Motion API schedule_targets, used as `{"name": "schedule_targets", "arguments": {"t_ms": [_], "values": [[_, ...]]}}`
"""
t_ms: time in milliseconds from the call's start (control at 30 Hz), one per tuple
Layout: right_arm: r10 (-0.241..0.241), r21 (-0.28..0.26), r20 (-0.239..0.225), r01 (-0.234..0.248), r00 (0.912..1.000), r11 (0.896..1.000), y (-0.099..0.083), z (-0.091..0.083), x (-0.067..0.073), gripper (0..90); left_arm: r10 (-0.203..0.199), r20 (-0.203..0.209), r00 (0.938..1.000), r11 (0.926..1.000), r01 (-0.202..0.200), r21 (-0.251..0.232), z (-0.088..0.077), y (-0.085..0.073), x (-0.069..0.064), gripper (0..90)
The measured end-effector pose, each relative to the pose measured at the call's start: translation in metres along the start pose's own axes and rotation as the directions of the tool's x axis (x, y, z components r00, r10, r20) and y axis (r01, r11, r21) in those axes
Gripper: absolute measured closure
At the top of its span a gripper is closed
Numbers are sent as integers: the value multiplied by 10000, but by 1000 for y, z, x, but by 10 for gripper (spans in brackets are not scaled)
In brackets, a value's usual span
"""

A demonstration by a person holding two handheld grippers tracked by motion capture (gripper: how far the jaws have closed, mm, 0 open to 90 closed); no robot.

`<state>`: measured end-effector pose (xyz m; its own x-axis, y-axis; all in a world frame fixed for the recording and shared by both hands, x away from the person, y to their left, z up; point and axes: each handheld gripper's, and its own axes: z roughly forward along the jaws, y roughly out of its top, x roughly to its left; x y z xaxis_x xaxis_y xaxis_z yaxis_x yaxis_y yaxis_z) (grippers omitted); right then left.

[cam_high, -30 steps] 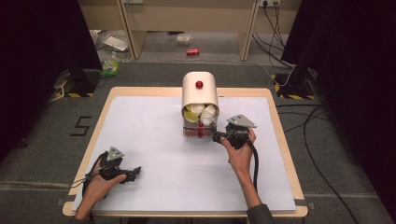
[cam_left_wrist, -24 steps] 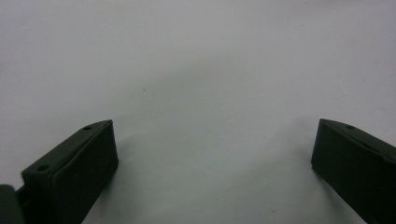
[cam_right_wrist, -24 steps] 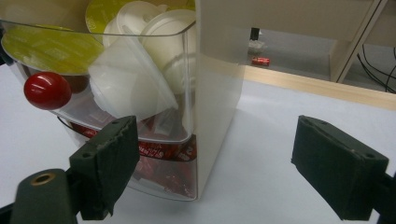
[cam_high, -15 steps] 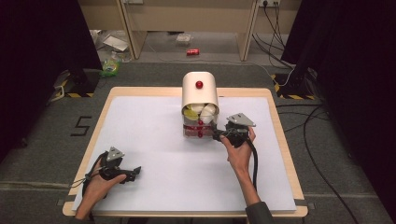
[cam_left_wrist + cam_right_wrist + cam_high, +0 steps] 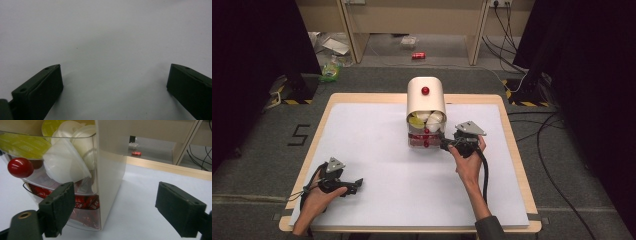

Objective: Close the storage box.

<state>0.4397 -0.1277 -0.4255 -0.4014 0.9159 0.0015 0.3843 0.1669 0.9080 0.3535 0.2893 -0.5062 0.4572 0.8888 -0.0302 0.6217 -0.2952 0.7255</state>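
Table (image 5: 362,135) with a white top carries everything, and the box (image 5: 426,100) stands upright at its far middle: a cream, round-topped container with a red knob (image 5: 425,90) on its dome and clear drawers at the front. Its upper drawer (image 5: 50,152) holds white and yellow lidded pods, its lower one red packets (image 5: 85,202); print on those is too blurred to read. To my eye the shell is stiff, smooth plastic, likely light but top-heavy with its load, so a squeeze across the flat side wall could slip or tip it; the second red knob (image 5: 20,167) on the drawer front looks the surest place to pinch, small and round as it is. On the floor left of the table a "5" (image 5: 300,135) is marked; a red can (image 5: 418,55) lies beyond, label unreadable. Right gripper (image 5: 447,145) sits just beside the box's lower right corner, jaws spread wide with one in front of the drawers and one off the side wall, gripping nothing. Left gripper (image 5: 354,185) rests near the table's near left corner, well apart from the box, jaws also parted over bare white surface.
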Motion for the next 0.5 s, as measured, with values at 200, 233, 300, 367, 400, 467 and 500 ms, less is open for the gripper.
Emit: {"name": "schedule_targets", "arguments": {"t_ms": [200, 233, 300, 367, 400, 467, 500], "values": [[-68, 234, -33, 69, 10000, 9997, -2, -5, -2, 214, 3, -1, 10000, 10000, -3, -1, 0, 0, 0, 0], [-83, 202, 1, 83, 10000, 9998, -3, -6, -2, 213, 2, 1, 10000, 10000, -2, 0, 0, 0, 0, 0], [-60, 249, 8, 59, 10000, 9997, -4, -9, -5, 211, 2, 2, 10000, 10000, -2, 0, 0, 0, 0, 0], [-11, 208, 40, 10, 10000, 9998, -5, -12, -8, 210, 1, 2, 10000, 10000, -1, 0, 0, 0, 0, 0], [33, 244, 57, -34, 10000, 9997, -5, -14, -9, 210, 1, 4, 10000, 10000, -1, 0, 0, 0, 0, 0], [57, 202, 89, -59, 9999, 9998, -5, -16, -12, 210, 2, 3, 10000, 10000, -2, 0, 0, 0, 0, 0], [65, 240, 111, -67, 9999, 9997, -5, -18, -13, 209, 1, 1, 10000, 10000, -1, -2, 0, 0, 0, 0]]}}
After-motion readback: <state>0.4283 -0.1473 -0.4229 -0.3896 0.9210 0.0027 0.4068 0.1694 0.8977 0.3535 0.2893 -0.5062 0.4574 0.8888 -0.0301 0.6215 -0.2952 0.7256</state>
